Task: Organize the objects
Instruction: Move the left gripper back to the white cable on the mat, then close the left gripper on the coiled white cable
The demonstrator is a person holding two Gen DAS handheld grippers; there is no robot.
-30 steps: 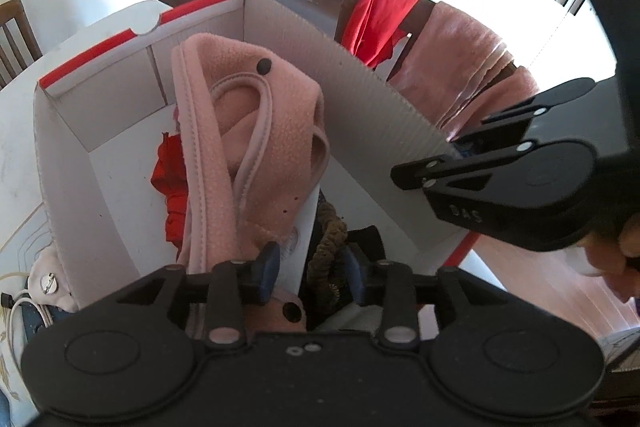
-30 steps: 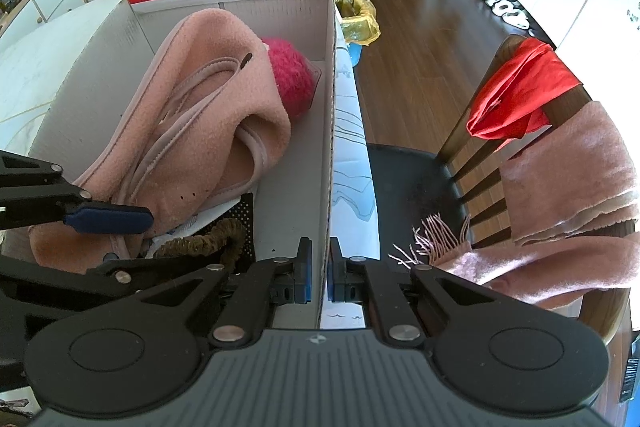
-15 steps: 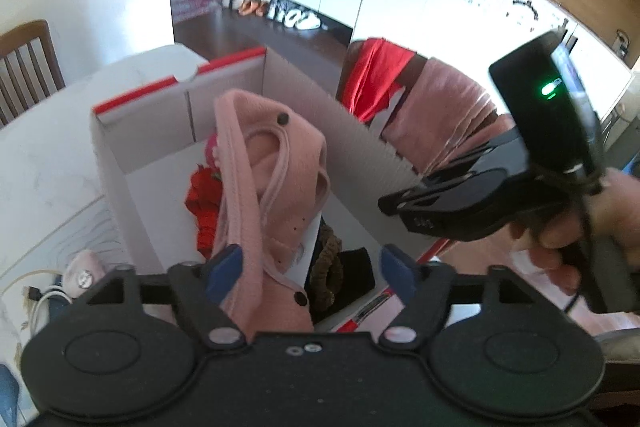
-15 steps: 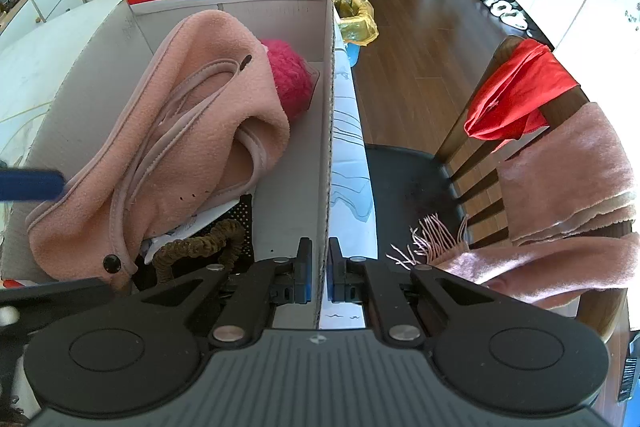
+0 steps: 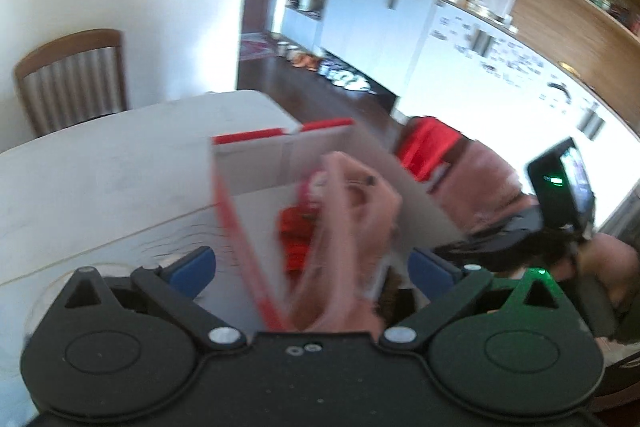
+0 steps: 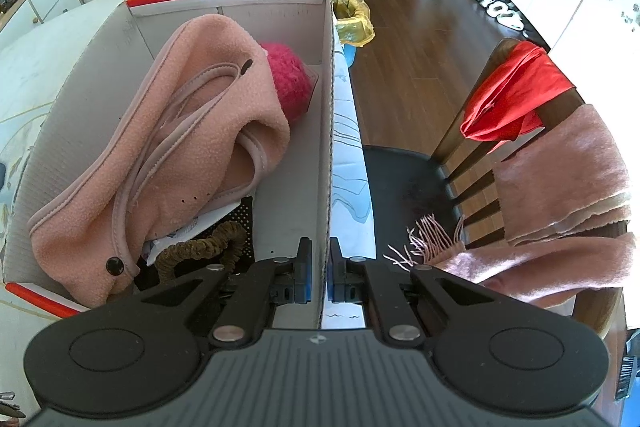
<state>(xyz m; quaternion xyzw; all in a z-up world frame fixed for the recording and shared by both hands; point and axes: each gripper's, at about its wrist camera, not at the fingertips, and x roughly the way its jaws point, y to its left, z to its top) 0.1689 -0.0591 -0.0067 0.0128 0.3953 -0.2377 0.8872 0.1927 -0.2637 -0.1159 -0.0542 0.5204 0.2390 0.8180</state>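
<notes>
A white cardboard box [image 6: 280, 147] with red-trimmed edges is seen on a pale table [image 6: 36, 67], pictured from 2 gripper-mounted cameras. The right gripper [image 6: 319, 273] is clamped on the box's right wall near its front corner, with 1 blue-padded finger inside the box and 1 outside, the pads pressed against the cardboard. Inside the box, a pink fleece garment [image 6: 192, 147] with dark snap buttons and a piped edge is draped along most of the length, leaning toward the left wall. A fuzzy magenta item [image 6: 290, 83] is tucked behind it at the far right corner. At the near end, a brown coiled cord [image 6: 200, 247] and a black dotted item [image 6: 244, 215] are partly covered by the fleece. The left gripper [image 5: 312, 265] is shown in a blurred view above the near end of the box, its jaws opening wide, with nothing pressed between the blue pads [image 5: 192, 265]; the pink fleece lies below and beyond them, not gripped. The right gripper's body and the hand [image 5: 612, 259] holding it are visible at the right of that view. Beside the table, a wooden chair [image 6: 480, 99] is draped with a red cloth [image 6: 516, 99] and a pink fringed scarf [image 6: 560, 187]. A yellow bag [image 6: 354, 17] sits just beyond the box's far right corner.
</notes>
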